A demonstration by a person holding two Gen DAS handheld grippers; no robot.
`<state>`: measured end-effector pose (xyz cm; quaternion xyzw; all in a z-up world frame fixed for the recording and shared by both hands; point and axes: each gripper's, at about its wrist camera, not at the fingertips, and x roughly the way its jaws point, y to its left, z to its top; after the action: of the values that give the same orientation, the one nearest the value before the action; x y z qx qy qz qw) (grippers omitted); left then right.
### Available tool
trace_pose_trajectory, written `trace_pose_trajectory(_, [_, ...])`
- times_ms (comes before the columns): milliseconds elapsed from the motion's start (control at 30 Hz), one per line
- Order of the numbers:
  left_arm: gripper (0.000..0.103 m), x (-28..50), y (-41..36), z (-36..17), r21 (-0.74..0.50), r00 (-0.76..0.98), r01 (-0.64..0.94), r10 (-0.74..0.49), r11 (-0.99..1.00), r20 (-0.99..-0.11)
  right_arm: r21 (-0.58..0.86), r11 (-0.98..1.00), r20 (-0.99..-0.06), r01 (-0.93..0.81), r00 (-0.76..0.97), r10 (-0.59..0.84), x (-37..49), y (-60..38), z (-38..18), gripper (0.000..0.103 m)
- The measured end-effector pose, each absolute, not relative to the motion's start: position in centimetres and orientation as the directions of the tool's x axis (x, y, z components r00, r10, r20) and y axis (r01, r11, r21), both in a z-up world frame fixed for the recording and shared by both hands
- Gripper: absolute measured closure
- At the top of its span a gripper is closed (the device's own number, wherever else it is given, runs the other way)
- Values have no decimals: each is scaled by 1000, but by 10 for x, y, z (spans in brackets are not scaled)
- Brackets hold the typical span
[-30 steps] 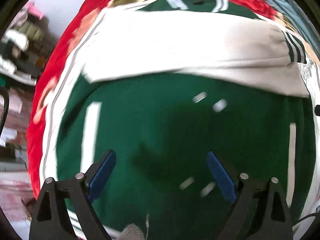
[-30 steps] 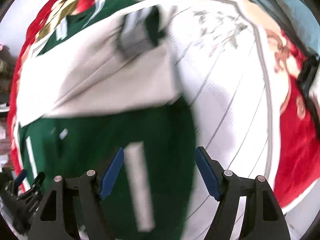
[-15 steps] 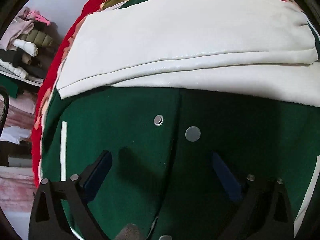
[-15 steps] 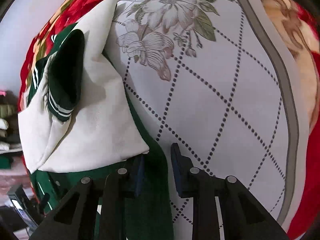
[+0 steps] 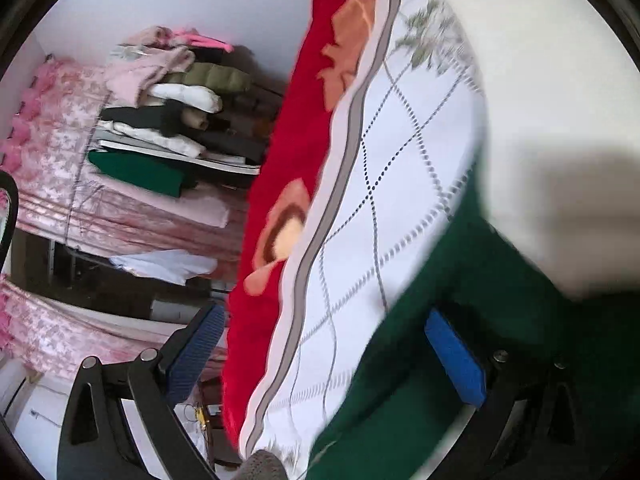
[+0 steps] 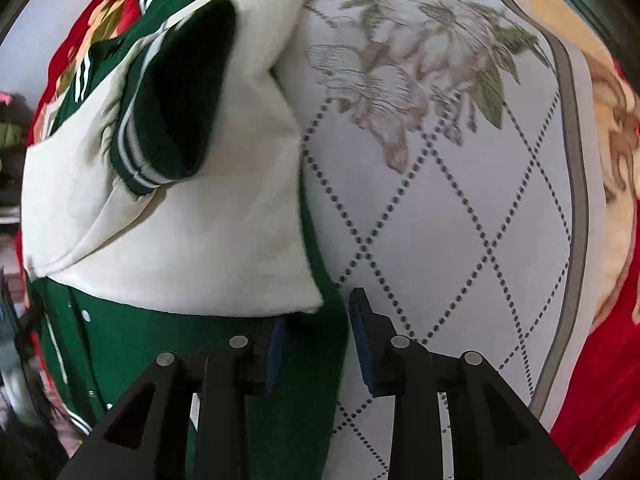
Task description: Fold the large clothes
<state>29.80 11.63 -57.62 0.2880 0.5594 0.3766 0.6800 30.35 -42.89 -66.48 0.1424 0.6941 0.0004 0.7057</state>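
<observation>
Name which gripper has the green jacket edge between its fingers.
The right gripper: its opening jaws straddle the green jacket edge. The left gripper gapes wide, holding nothing.

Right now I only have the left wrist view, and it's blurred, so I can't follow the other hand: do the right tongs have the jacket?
Observer: The right tongs straddle the side edge of the green jacket, just below the cream sleeve. Their jaws are opening, and the pad on the bedspread side stands clear of the fabric.
Operator: And where is the cuff lying?
Observer: The striped green cuff rests on top of the cream sleeve, which is folded across the jacket's front.
</observation>
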Motion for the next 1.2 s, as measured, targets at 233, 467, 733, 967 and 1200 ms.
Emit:
trace_pose_trajectory(233, [0,300,143,-580,690,12,-338,736,640,-677,190,945,-982,266,72,177,326,-384,-666,77])
trace_pose_trajectory(467, [0,297,149,-564,623,37,-369,681,690,-732,192,882,-981,431,62,183,331,-408,-666,80])
trace_pose_trajectory(733, [0,260,129,-504,488,152,-370,570,790,-807,334,836,-942,435,192,276,332,-387,-574,24])
trace_pose_trajectory(967, [0,267,79,-512,393,197,-302,460,869,-866,410,818,-910,403,117,398,416,-353,-660,26])
trace_pose_trajectory(1200, [0,248,36,-507,345,250,-231,398,910,-883,176,935,-973,309,202,116,445,-341,-636,93])
